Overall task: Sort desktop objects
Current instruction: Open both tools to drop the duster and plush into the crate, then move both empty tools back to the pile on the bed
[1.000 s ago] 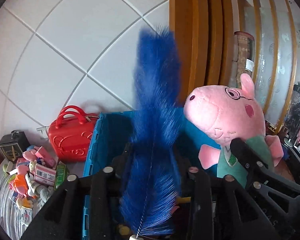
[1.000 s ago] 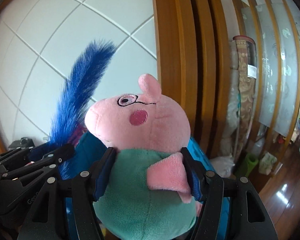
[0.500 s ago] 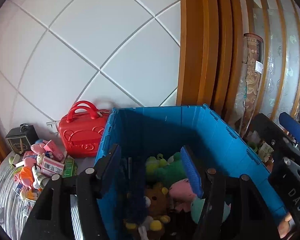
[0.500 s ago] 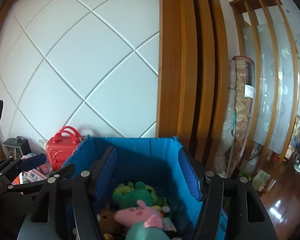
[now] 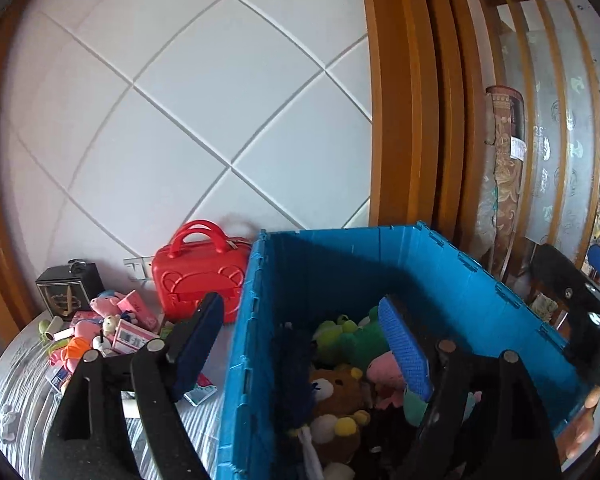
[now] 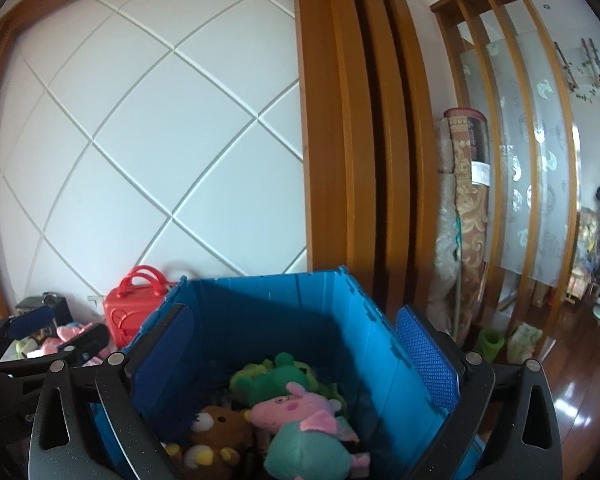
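Both the left gripper [image 5: 300, 344] and right gripper [image 6: 296, 356] hang with jaws apart and empty over the blue crate [image 6: 268, 296], where the pig plush [image 6: 300, 420] lies among other toys, apparently sorted.

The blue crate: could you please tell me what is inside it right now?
Inside the blue crate lie a pink pig plush, a green plush, a brown bear and a blue feather duster. Anything beneath them is hidden.

My left gripper [image 5: 304, 344] has its jaws spread wide, nothing between them. My right gripper [image 6: 296, 360] likewise: jaws fully apart, nothing gripped.
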Demonstrator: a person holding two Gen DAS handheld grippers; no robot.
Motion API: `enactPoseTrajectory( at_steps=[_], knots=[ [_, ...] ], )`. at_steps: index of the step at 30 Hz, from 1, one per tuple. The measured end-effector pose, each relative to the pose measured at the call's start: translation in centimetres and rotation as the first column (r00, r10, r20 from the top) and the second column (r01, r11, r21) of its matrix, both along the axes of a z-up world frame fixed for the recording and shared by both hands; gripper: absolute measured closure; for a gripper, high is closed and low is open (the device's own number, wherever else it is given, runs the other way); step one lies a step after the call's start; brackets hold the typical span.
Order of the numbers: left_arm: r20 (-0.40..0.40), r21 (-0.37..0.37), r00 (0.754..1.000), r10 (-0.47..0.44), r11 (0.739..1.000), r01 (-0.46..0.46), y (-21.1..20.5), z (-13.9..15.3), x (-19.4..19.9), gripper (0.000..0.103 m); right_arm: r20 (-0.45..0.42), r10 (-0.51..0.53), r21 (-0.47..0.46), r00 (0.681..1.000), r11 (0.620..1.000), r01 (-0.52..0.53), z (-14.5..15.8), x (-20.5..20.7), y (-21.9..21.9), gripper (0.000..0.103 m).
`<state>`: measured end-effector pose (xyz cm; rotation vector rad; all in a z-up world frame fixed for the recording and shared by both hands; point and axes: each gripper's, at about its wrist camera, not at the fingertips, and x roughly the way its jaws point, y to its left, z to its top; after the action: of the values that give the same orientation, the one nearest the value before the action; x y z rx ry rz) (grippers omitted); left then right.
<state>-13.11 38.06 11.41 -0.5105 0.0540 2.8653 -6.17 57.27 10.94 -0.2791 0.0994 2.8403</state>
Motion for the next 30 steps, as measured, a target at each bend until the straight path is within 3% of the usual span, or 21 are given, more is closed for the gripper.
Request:
enactPoseTrajectory(
  at_steps=[8,17,24,30],
  knots=[
    [0.008,0.011,0.999,0.031,0.999,-0.031,-3.8,-1.1,1.7,0.024,-0.032,0.028,0.064,0.999,0.998,-0.026,-2.1,1.2,-4.2,0.0],
    [0.024,0.018,0.994,0.111,0.994,-0.112,-10.0,-3.2,2.8,0.024,-0.036,0.116,0.07,0.993,0.991,-0.113,-2.9,1.4,-10.2,0.0],
    [0.01,0.003,0.987,0.159,0.987,-0.159,-17.8,-4.6,4.3,0.024,-0.039,0.151,0.07,0.988,0.986,-0.148,-3.4,1.5,-17.4,0.0],
    [0.044,-0.005,0.976,0.213,0.977,-0.213,-27.6,-7.2,6.3,0.024,-0.065,0.186,0.07,0.98,0.981,-0.181,-4.3,1.9,-26.2,0.0]
  ],
)
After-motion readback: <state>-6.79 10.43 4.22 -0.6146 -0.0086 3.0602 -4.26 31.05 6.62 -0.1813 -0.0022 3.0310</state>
